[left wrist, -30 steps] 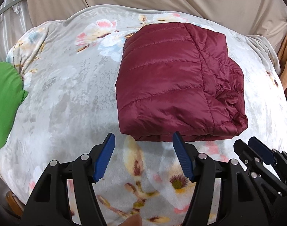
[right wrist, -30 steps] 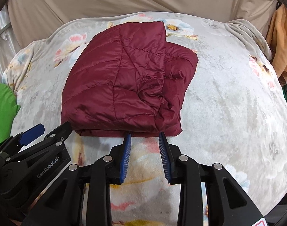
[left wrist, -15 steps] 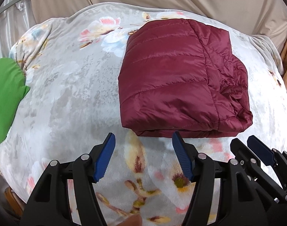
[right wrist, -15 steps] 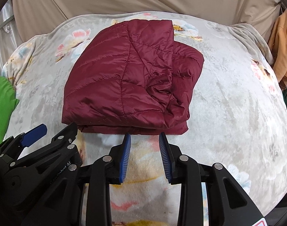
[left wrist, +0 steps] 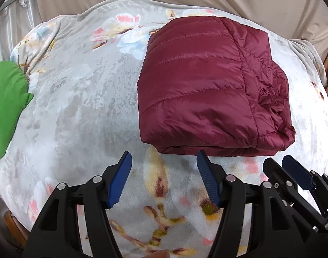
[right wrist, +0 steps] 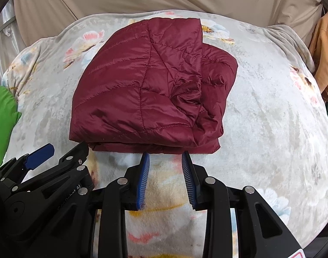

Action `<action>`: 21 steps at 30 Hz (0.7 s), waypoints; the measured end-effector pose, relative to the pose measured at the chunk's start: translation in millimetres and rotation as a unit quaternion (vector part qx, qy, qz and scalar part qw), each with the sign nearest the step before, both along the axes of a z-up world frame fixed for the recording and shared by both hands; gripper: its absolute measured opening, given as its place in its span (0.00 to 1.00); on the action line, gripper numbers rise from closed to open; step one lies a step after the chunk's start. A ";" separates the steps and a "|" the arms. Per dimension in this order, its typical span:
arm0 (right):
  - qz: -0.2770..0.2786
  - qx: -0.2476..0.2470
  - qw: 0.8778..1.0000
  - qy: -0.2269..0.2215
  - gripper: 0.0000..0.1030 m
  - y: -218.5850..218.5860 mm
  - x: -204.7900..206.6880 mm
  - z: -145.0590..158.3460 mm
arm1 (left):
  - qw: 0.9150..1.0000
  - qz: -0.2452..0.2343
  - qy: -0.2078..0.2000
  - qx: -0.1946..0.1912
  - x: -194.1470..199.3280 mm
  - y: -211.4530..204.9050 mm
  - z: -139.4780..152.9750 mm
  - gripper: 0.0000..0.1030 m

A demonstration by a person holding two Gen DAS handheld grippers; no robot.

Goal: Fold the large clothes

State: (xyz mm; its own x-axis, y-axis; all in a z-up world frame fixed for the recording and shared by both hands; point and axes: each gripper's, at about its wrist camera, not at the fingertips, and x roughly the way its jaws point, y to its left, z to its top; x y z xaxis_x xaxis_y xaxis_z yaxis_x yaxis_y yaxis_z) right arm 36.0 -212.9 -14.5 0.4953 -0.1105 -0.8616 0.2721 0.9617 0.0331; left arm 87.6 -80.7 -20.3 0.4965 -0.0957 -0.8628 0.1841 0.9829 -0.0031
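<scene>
On blanket (left wrist: 78,107), jacket (left wrist: 198,86) lies crosswise

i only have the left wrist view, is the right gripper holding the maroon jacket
observer: No. The right gripper is open, with only the floral blanket showing between its fingers.
operator: how close is it to the jacket
observer: Its tips sit right at the near folded edge of the maroon jacket; I cannot tell whether they touch.
operator: whats that orange sliver on my right edge
observer: An orange cloth hanging just past the blanket's right end.
</scene>
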 end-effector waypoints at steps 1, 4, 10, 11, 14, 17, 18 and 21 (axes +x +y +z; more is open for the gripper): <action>0.000 0.000 1.000 0.001 0.31 -0.1 0.4 -0.7 | 1.000 0.000 0.000 0.000 -0.2 0.0 -0.5 0.59; -0.001 0.001 1.000 0.002 0.31 0.0 1.0 -1.8 | 1.000 -0.002 0.003 0.001 0.8 -0.4 -1.4 0.58; -0.004 0.001 1.000 0.003 0.31 -0.9 1.7 -2.8 | 1.000 -0.002 0.005 0.002 1.9 -2.9 -3.0 0.58; -0.005 0.001 1.000 0.003 0.31 -1.4 1.8 -3.0 | 1.000 -0.002 0.006 0.003 2.3 -3.3 -3.5 0.58; -0.006 0.002 1.000 0.004 0.31 -1.7 1.9 -3.7 | 1.000 -0.004 0.007 0.004 3.3 -5.0 -4.6 0.58; -0.007 0.002 1.000 0.005 0.31 -3.1 2.5 -4.4 | 1.000 -0.006 0.008 0.005 4.4 -6.7 -5.5 0.59; -0.007 0.002 1.000 0.005 0.31 -3.5 2.6 -4.5 | 1.000 -0.007 0.008 0.005 4.4 -6.8 -5.8 0.58; -0.008 0.002 1.000 0.006 0.31 -3.8 3.3 -5.2 | 1.000 -0.007 0.008 0.005 4.6 -7.2 -6.4 0.58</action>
